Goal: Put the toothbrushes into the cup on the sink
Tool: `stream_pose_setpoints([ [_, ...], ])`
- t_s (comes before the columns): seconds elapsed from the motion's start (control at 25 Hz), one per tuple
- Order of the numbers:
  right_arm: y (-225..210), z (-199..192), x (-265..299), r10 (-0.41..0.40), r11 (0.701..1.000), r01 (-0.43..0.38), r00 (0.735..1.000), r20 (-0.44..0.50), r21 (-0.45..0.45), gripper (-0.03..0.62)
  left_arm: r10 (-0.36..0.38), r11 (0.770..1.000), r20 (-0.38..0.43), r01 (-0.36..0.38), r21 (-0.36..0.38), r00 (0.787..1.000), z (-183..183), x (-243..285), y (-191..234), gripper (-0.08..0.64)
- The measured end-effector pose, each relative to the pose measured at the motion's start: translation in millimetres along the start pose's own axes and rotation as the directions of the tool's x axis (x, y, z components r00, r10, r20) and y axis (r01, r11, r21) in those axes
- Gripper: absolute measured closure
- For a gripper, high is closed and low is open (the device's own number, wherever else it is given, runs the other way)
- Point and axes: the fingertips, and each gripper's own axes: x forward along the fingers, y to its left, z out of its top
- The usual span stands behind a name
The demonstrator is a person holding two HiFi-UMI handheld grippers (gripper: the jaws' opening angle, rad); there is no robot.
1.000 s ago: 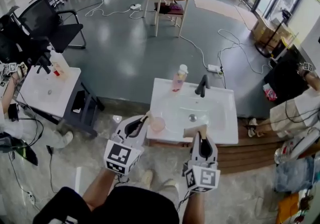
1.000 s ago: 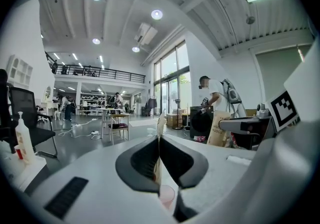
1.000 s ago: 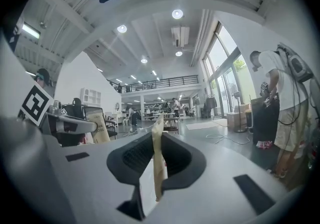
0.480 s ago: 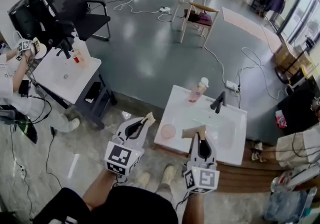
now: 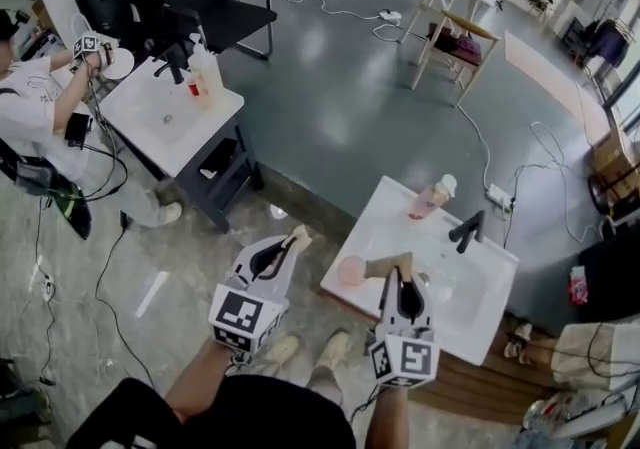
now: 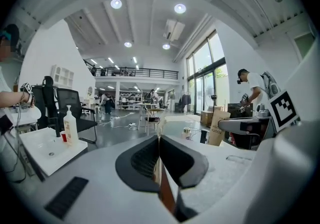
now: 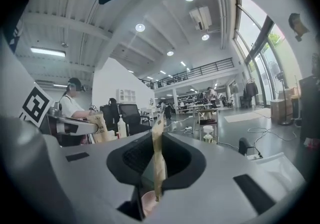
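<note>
Two grips, both clenched as I read them: left gripper point(image 6: 159, 140) on a thin toothbrush point(image 6: 165, 195) seen edge-on, right gripper point(image 7: 156, 144) on a flat tan toothbrush pack point(image 7: 158, 163); only the head view places the pink cup point(image 5: 350, 270) at frame centre on the sink point(image 5: 385, 227), near-left corner.

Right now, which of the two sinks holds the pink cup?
The sink at lower right, with the black tap: the pink cup stands at its left corner. The other sink, upper left, holds a pump bottle but no pink cup.
</note>
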Motion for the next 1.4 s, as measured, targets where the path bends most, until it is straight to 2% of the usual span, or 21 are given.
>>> stream_pose_setpoints([
  [0.44, -1, -50, 31, 0.083, 0.996, -0.08, 0.991, -0.106, 0.037, 0.546, 0.096, 0.994, -0.073, -0.1, -0.05, 0.993, -34, 3, 18, 0.554],
  [0.96, -9, -104, 49, 0.114, 0.993, -0.106, 0.974, -0.194, 0.047, 0.545, 0.138, 0.986, -0.13, -0.148, -0.071, 0.982, -72, 11, 24, 0.554],
  [1.4, -7, -135, 58, 0.139, 0.99, -0.135, 0.966, -0.218, 0.035, 0.545, 0.148, 0.983, -0.163, -0.164, -0.087, 0.975, -99, 12, 24, 0.554],
])
